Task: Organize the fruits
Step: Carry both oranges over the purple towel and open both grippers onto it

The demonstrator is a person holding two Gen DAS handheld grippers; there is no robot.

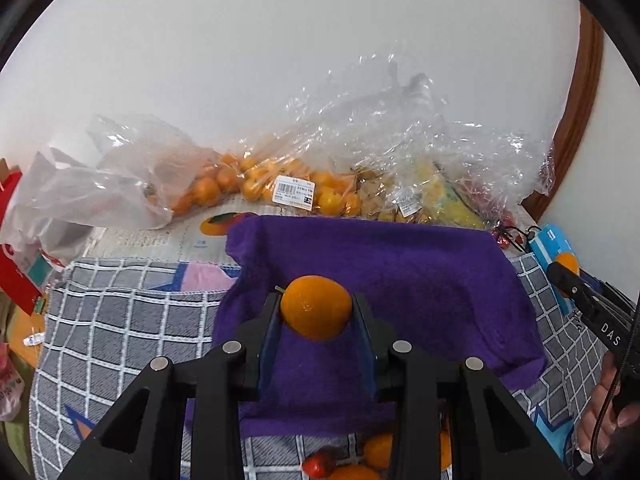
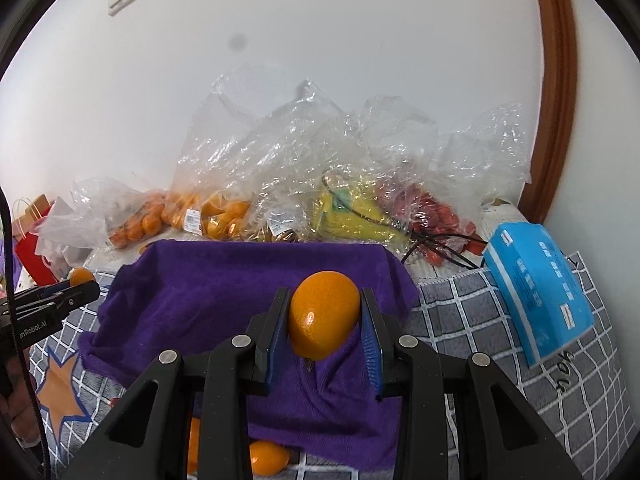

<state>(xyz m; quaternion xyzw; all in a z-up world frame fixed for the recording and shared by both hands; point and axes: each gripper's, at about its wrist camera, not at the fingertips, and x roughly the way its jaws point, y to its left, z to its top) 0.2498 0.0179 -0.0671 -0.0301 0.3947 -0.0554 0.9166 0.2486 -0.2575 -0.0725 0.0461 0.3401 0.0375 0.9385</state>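
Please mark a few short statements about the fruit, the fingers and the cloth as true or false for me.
1. Each gripper holds an orange. True: left gripper grips the left orange, right gripper grips the right orange.
2. The cloth is green. False: it is purple.
3. A blue box lies right of the cloth. True.
4. The bags by the wall hold only oranges. False: yellow and red fruit show too.
5. The right orange rests on the cloth. False: it is held between the fingers.
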